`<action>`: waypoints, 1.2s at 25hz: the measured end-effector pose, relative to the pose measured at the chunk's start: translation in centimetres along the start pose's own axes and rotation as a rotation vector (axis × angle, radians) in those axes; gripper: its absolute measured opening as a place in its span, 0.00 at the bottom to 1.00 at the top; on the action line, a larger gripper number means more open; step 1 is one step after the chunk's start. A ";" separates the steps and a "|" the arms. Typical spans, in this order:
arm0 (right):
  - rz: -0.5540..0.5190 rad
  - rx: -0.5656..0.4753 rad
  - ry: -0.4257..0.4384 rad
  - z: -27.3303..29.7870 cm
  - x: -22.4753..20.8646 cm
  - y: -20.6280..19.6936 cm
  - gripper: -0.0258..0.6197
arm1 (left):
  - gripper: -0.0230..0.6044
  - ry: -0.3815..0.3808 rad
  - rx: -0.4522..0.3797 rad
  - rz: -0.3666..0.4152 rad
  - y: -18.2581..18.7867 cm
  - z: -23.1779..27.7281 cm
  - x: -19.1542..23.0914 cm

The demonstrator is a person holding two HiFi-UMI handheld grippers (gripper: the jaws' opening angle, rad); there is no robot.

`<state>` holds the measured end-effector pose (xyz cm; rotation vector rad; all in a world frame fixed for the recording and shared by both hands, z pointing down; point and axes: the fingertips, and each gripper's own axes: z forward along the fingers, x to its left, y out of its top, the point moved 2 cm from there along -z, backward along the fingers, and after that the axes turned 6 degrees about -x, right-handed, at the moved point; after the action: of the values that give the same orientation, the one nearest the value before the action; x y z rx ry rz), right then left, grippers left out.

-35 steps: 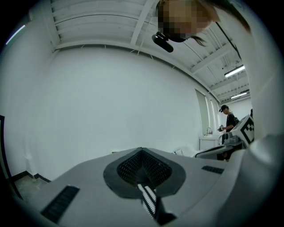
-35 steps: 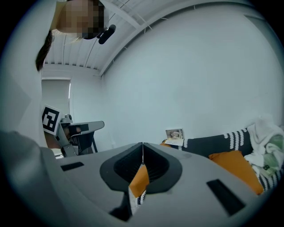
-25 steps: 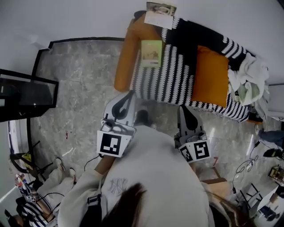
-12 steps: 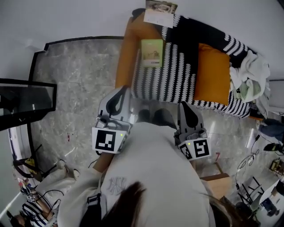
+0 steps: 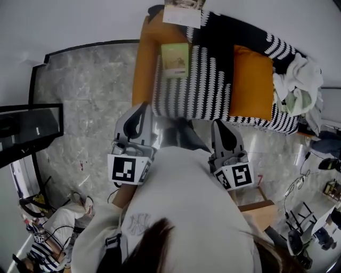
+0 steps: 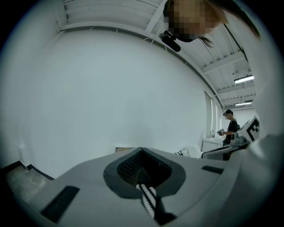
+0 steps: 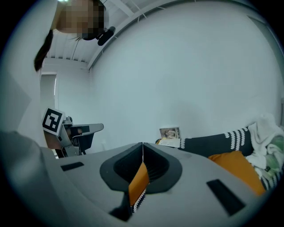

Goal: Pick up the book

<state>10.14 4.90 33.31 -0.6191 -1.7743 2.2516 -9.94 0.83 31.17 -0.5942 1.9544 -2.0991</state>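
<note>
**Book** (image 5: 176, 59): green, flat on the striped blanket (image 5: 213, 85), at the left end of the orange sofa (image 5: 143, 69). It lies well apart from both grippers.

**Left gripper** (image 5: 144, 109): jaws pressed together, nothing between them, short of the seat's front edge.

**Right gripper** (image 5: 219, 127): the same, jaws together and empty.

**Step in hand:** approach, with no contact yet.

**Next move, as judged:** carry one gripper forward over the seat, spread its jaws, and close them on the book's near edge. The soft blanket may hinder getting a jaw under the cover.

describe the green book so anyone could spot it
Find the orange fabric sofa draped with a black-and-white striped blanket. The pale green rectangular book lies flat at the blanket's edge beside the armrest; the white printed booklet behind it isn't green.
</note>
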 end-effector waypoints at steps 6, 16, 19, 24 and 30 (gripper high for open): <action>-0.018 -0.005 0.063 3.3 -2.5 1.6 0.07 | 0.05 0.067 -0.010 0.002 0.3 2.5 0.4; -0.029 0.000 0.123 6.7 -7.1 3.0 0.07 | 0.05 0.146 -0.043 0.020 1.3 7.0 -0.3; -0.024 0.009 0.135 7.1 -8.3 3.1 0.07 | 0.05 0.163 -0.051 0.021 1.4 8.1 -0.8; -0.002 0.053 0.163 7.5 -10.1 1.8 0.07 | 0.05 0.193 -0.042 0.023 1.3 9.0 -1.3; 0.018 0.062 0.184 8.6 -9.7 1.6 0.07 | 0.05 0.211 -0.009 0.020 1.1 9.1 -0.1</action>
<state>15.05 -7.01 35.28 -0.8039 -1.6120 2.1737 -6.11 -7.42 30.45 -0.3646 2.0692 -2.2216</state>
